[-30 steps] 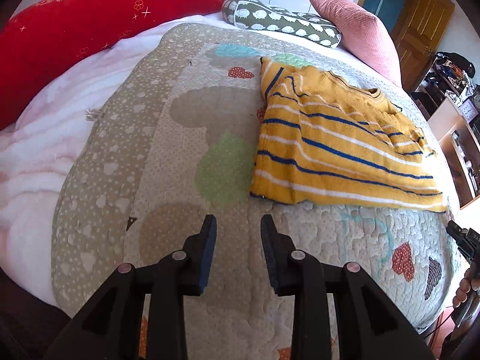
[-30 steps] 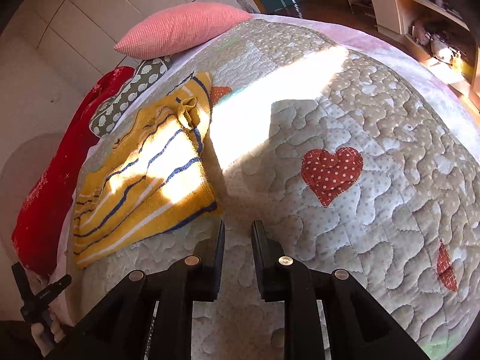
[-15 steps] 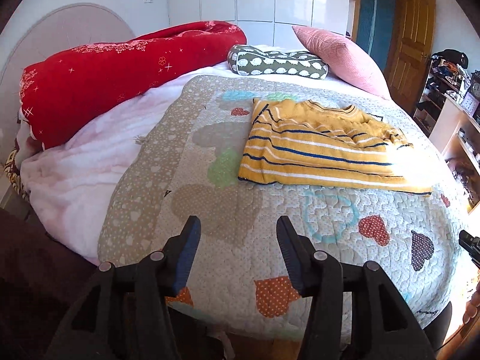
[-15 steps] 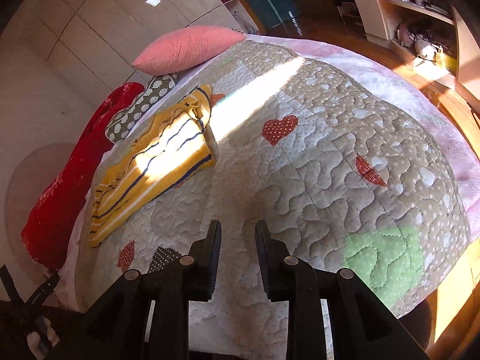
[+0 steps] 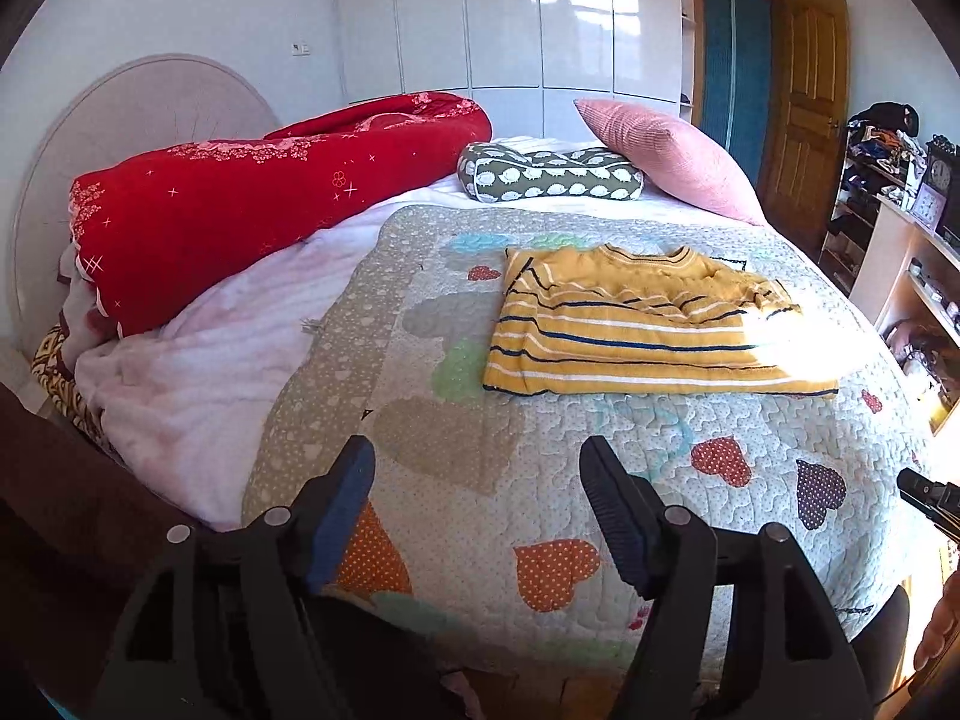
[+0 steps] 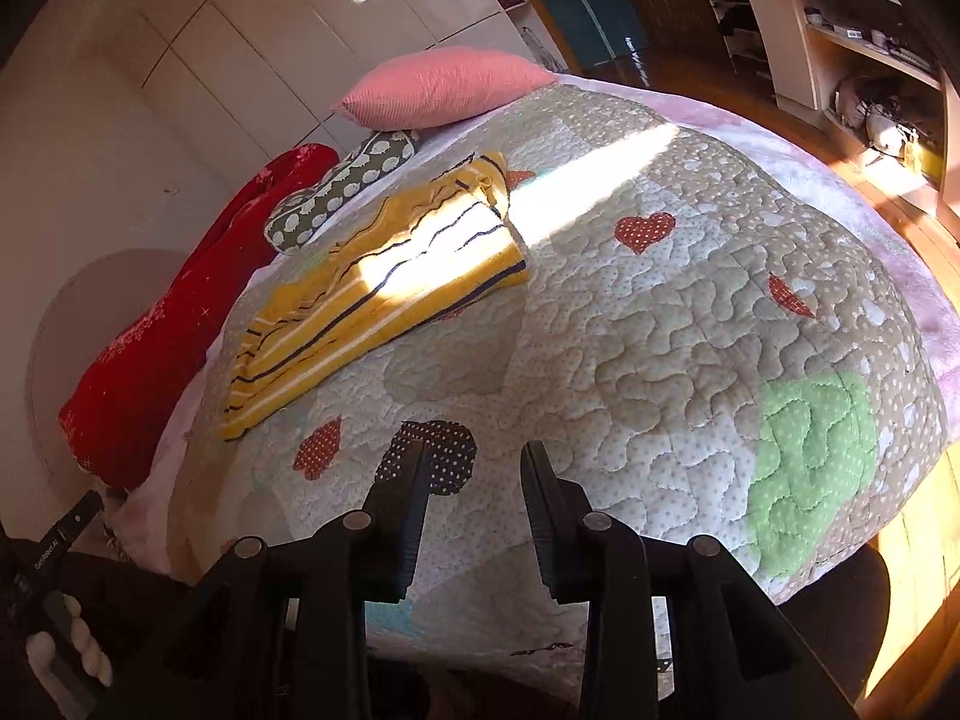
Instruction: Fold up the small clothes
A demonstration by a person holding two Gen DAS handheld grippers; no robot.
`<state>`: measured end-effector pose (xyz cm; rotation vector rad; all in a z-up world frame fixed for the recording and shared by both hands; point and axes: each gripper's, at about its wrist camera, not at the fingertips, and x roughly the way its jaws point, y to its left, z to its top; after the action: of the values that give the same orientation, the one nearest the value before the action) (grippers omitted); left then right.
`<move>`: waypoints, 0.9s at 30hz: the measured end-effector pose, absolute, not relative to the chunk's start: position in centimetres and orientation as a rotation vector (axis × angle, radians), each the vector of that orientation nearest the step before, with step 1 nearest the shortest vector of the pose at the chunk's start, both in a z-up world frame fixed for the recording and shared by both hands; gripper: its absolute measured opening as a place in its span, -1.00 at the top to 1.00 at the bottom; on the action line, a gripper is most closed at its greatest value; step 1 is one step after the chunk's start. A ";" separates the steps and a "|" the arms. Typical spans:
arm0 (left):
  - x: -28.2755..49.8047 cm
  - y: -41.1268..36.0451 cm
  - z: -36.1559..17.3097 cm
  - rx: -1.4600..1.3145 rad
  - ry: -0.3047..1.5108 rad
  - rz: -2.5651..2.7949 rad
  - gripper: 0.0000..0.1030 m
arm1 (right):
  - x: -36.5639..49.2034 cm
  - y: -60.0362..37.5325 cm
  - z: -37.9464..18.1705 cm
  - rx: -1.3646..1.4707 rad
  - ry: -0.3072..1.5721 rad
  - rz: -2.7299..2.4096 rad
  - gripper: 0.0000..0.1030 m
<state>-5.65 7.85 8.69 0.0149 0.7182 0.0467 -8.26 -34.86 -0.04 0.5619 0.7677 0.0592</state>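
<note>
A small yellow sweater (image 5: pixel 636 324) with blue and white stripes lies folded flat on the quilted bed cover (image 5: pixel 480 480). It also shows in the right wrist view (image 6: pixel 372 294), partly in a sun patch. My left gripper (image 5: pixel 477 516) is open and empty, held back near the bed's front edge, well short of the sweater. My right gripper (image 6: pixel 474 504) is open and empty over the quilt's near edge, apart from the sweater.
A red duvet roll (image 5: pixel 252 204), a green patterned pillow (image 5: pixel 546 180) and a pink cushion (image 5: pixel 666 162) lie at the far side of the bed. Shelves (image 5: pixel 900 276) and a wooden door (image 5: pixel 804 108) stand on the right. Wood floor (image 6: pixel 912 600) lies beyond the quilt edge.
Both grippers have pulled back and up from the sweater toward the bed's edge. Both pairs of jaws have opened wider. The sweater stays folded in place.
</note>
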 end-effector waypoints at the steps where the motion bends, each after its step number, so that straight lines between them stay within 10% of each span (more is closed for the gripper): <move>1: -5.2 8.1 8.3 -0.003 0.731 0.034 -0.42 | -8.0 -34.7 -0.2 0.562 0.772 0.066 0.26; 25: 18.8 9.7 -5.5 -0.704 1.048 -0.309 -0.42 | 12.1 -36.8 -7.5 1.033 0.748 0.176 -0.07; 26: 19.2 9.6 -5.6 -0.700 1.062 -0.287 -0.22 | 12.7 -36.7 -7.4 1.032 0.744 0.171 -0.06; 27: 19.4 9.3 -5.4 -0.669 1.079 -0.253 0.51 | 13.2 -36.6 -7.4 1.032 0.746 0.173 0.03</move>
<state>19.37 9.34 -5.41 -0.6686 1.0790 -0.2528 13.18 -36.59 -7.39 1.0322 0.7464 0.1733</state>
